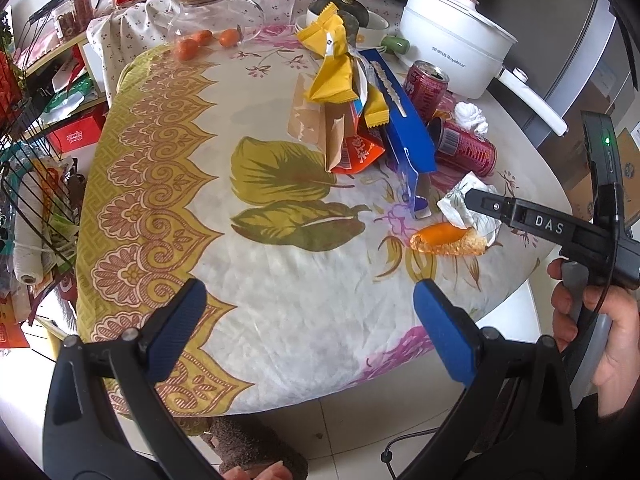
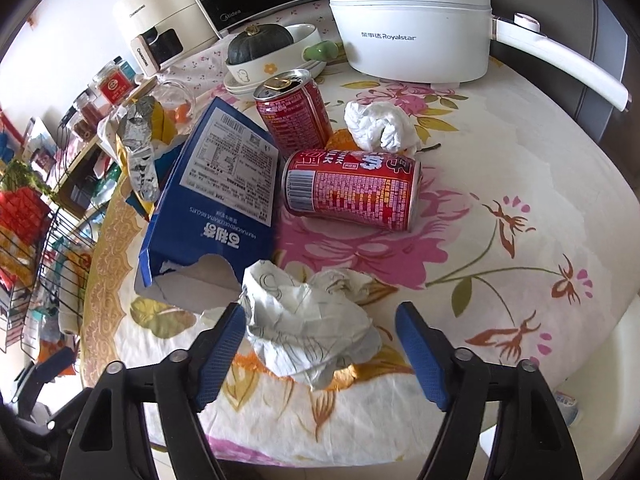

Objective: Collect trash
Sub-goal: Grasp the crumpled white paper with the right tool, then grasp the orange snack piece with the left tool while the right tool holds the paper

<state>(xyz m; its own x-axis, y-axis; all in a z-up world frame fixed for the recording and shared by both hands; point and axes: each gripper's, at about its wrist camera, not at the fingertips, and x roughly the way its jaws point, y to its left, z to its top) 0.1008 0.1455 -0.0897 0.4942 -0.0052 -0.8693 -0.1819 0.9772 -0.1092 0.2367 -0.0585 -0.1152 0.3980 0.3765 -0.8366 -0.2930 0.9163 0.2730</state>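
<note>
- Right gripper (image 2: 320,344): jaws spread, straddling the crumpled paper wrapper (image 2: 308,324) near the table's front edge; pads not yet pressing.
- Left gripper (image 1: 310,320): spread wide, empty, over bare tablecloth (image 1: 280,280).
- Advice: lower further, centre the wad, close firmly.
- Clearances: torn blue biscuit box (image 2: 212,200) just left; toppled red can (image 2: 352,188) behind; right side open.

A round table (image 1: 280,288) under a flowered cloth carries a pile of trash. A torn blue box (image 2: 212,208) lies mid-table, a red can (image 2: 352,188) on its side just beside it and another can (image 2: 294,110) upright behind. Crumpled paper (image 2: 312,324) lies near the front edge; a white pot (image 2: 416,36) stands at the far edge.
</note>
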